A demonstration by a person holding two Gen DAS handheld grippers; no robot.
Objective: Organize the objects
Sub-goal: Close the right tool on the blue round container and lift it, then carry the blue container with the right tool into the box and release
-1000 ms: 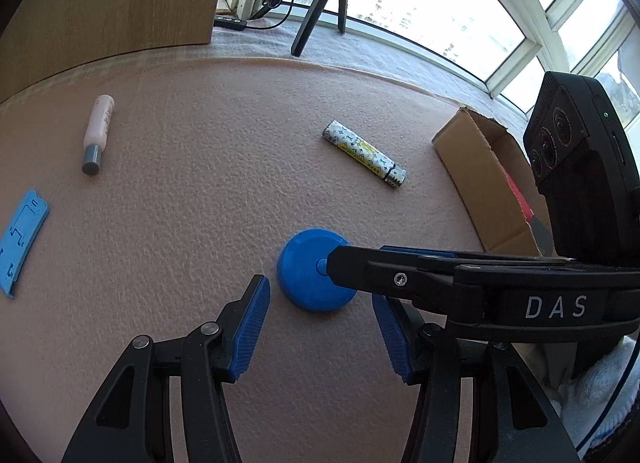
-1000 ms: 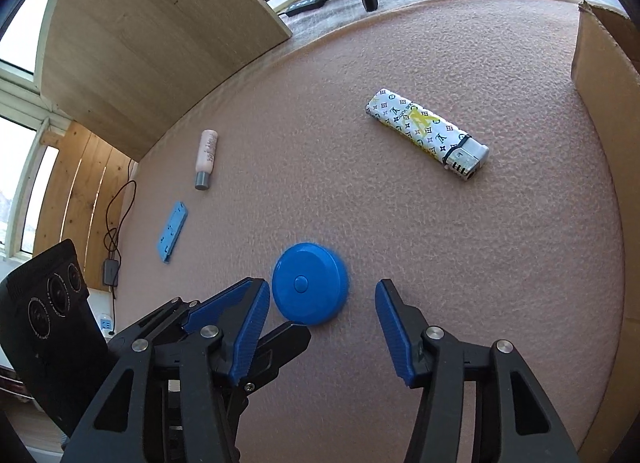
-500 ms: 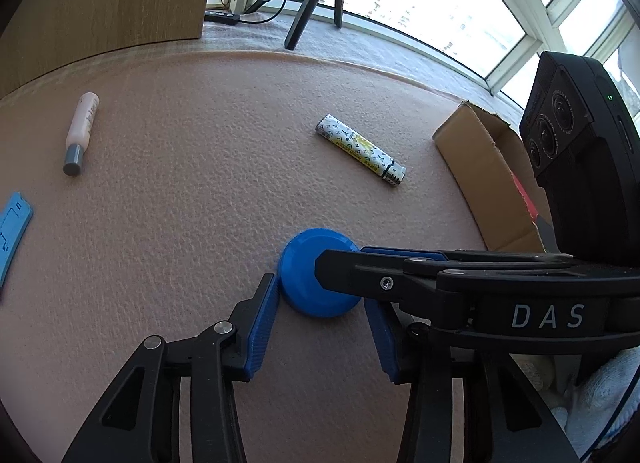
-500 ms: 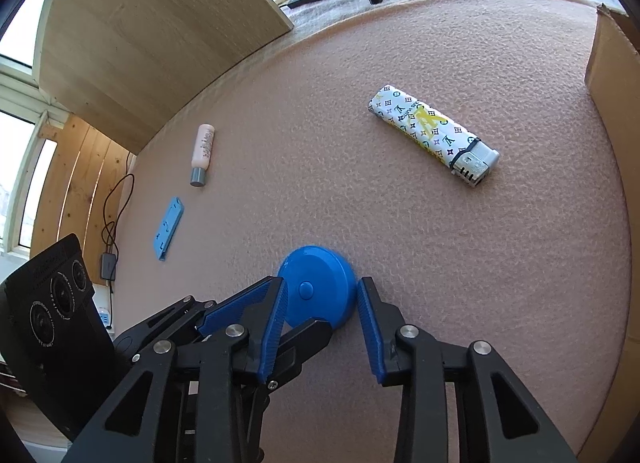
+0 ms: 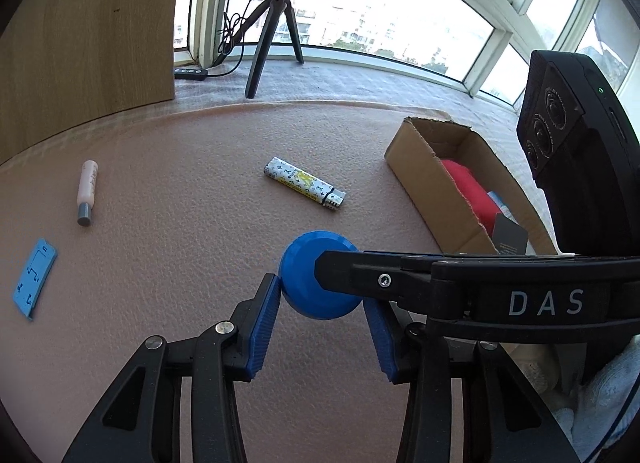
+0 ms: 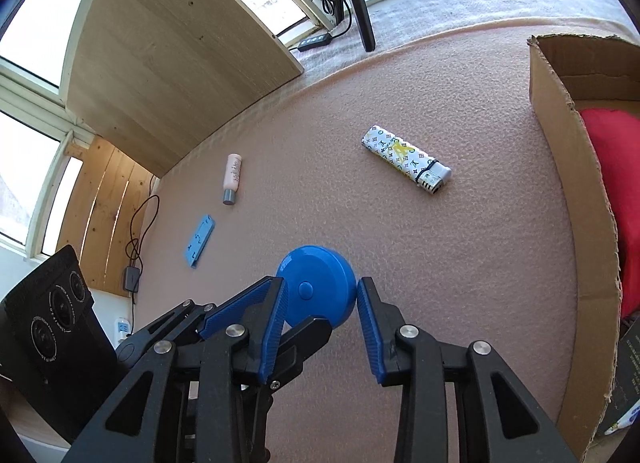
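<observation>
A round blue disc (image 5: 306, 267) (image 6: 316, 275) sits between the blue pads of both grippers over the pink mat (image 5: 180, 191). My left gripper (image 5: 322, 303) is shut on the disc, its pads pressing the left and right rims. My right gripper (image 6: 320, 295) is also shut on the disc from the opposite side, and one of its black fingers (image 5: 360, 267) crosses in front of the disc in the left wrist view. I cannot tell whether the disc touches the mat. A patterned white lighter (image 5: 304, 185) (image 6: 406, 159) lies beyond it.
An open cardboard box (image 5: 432, 191) (image 6: 576, 199) with a red item (image 5: 468, 187) inside stands to the right. A pale tube (image 5: 87, 193) (image 6: 233, 179) and a flat blue plate (image 5: 34, 277) (image 6: 200, 239) lie at the left. A tripod (image 5: 272, 35) and a wooden panel (image 5: 88, 35) stand at the back.
Both grippers moved in around the blue disc and went from open to shut on it. Both views have since tilted up, so more of the window and the box interior shows.
</observation>
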